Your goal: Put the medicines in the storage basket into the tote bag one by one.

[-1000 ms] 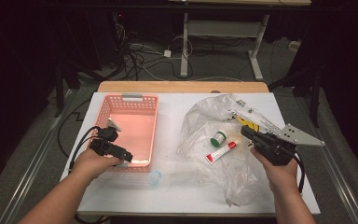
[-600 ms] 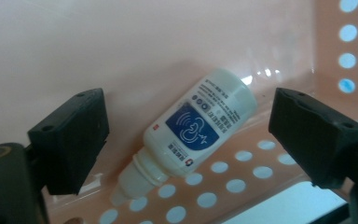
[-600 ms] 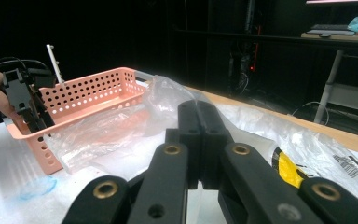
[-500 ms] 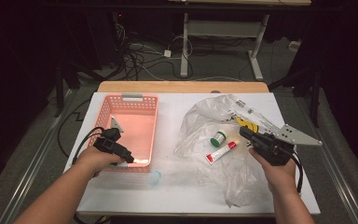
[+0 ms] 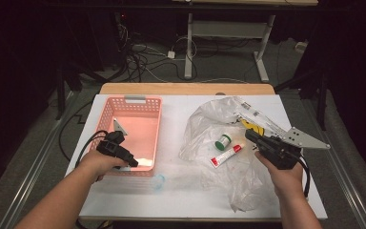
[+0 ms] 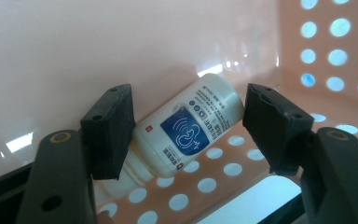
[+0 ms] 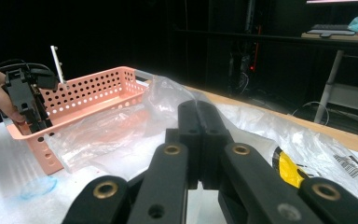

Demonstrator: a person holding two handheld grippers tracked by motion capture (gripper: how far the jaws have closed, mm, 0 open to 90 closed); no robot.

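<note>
A white bottle [image 6: 191, 133] with a blue label lies tilted on the floor of the pink basket [image 5: 133, 102], in its near right corner. My left gripper [image 5: 132, 163] reaches down into that corner. Its jaws have just been closing, and the bottle lies between the pads [image 6: 112, 126], which stand close to its two ends without clearly pressing on it. My right gripper [image 5: 251, 137] is shut and empty above the crumpled clear plastic bag [image 5: 205, 124]. On the bag lie a small green-capped jar [image 5: 223, 141] and a red-and-white tube [image 5: 226, 155].
A small bluish clear lid [image 5: 158, 180] lies on the white table in front of the basket. Something yellow [image 5: 250, 125] shows under the bag near the right gripper. The bag spreads towards the table's near right edge.
The left gripper has shifted slightly towards the basket's near right corner. The right hand and gripper have not moved.
</note>
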